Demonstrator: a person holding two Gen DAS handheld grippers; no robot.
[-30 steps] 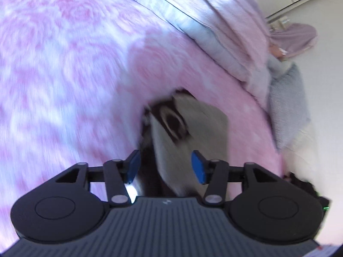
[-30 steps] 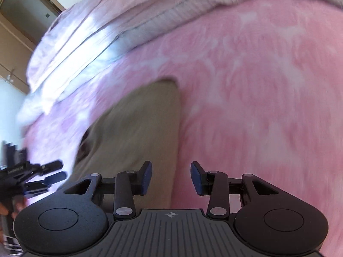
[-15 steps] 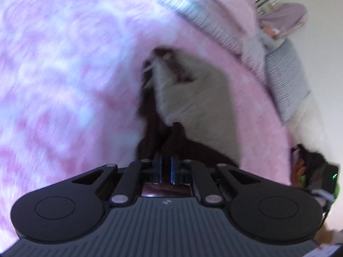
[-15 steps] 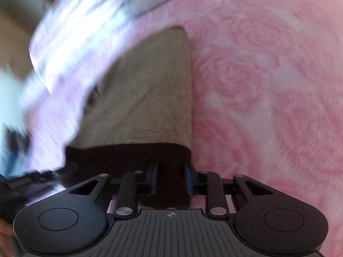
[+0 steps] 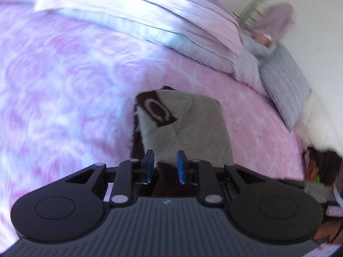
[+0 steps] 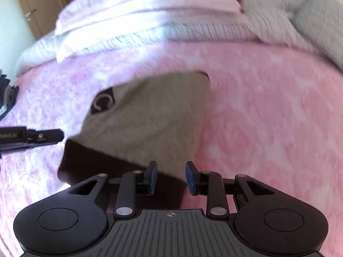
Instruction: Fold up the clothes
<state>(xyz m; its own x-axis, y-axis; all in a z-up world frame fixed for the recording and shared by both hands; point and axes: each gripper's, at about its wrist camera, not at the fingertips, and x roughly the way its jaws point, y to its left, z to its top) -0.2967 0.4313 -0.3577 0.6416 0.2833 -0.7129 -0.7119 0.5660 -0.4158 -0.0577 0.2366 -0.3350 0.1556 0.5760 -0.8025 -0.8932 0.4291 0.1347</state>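
Note:
A beige fleece garment [image 5: 199,124] with dark brown trim lies folded on the pink rose blanket [image 5: 64,81]. A brown patch with a pale C logo [image 5: 156,111] shows on its far left corner. My left gripper [image 5: 165,167] is open just above the dark near hem, its blue pads [image 5: 150,162] apart. In the right wrist view the same garment [image 6: 154,115] spreads ahead, with its dark hem [image 6: 85,162] nearest. My right gripper [image 6: 171,178] is open over the hem's right end and grips nothing. The left gripper's tip [image 6: 42,137] shows at the left edge.
Folded pink and white bedding [image 5: 150,15] lies stacked along the far side of the bed. A grey striped pillow [image 5: 283,85] rests at the right edge. Dark clothes [image 6: 6,94] sit at the left edge of the bed, with a wooden door [image 6: 27,15] beyond.
Half a second ago both grippers were shut on the dark hem. Both have since opened and drawn back a little, and the garment now lies folded flat on the blanket.

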